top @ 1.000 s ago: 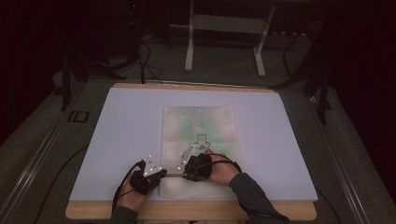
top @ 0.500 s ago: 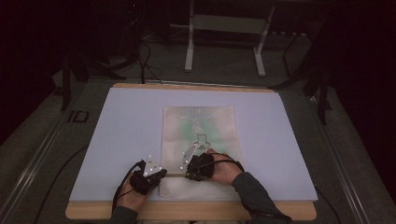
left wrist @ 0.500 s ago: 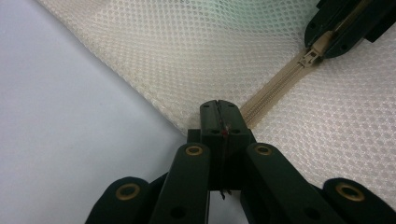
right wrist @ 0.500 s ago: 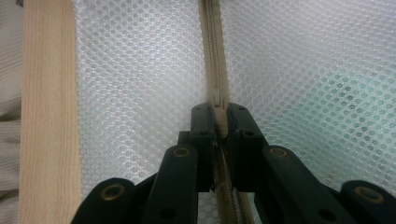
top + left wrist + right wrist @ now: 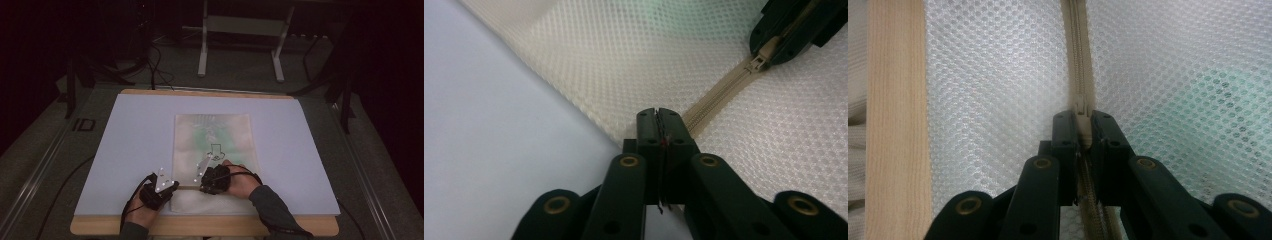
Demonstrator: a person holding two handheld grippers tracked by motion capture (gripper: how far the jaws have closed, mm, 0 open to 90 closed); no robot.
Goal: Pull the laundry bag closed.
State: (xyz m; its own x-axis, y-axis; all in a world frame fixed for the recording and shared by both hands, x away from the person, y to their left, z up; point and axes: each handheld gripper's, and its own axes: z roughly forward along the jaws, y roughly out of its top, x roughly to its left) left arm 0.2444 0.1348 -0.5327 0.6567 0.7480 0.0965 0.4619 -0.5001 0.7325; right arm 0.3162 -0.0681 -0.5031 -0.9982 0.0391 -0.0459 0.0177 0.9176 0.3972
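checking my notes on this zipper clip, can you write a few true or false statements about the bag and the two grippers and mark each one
1. The right gripper has its jaws closed on the zipper pull. True.
2. The mesh bag hangs in the air between the two grippers. False: it lies flat on the white table cover.
3. The left gripper pinches the end of the zipper tape at the bag's edge. True, though its jaws have just been easing open slightly.
4. The zipper is bright red. False: it is beige, like the mesh.
5. The two grippers work at the far end of the bag. False: both sit at its near end, close to the person.
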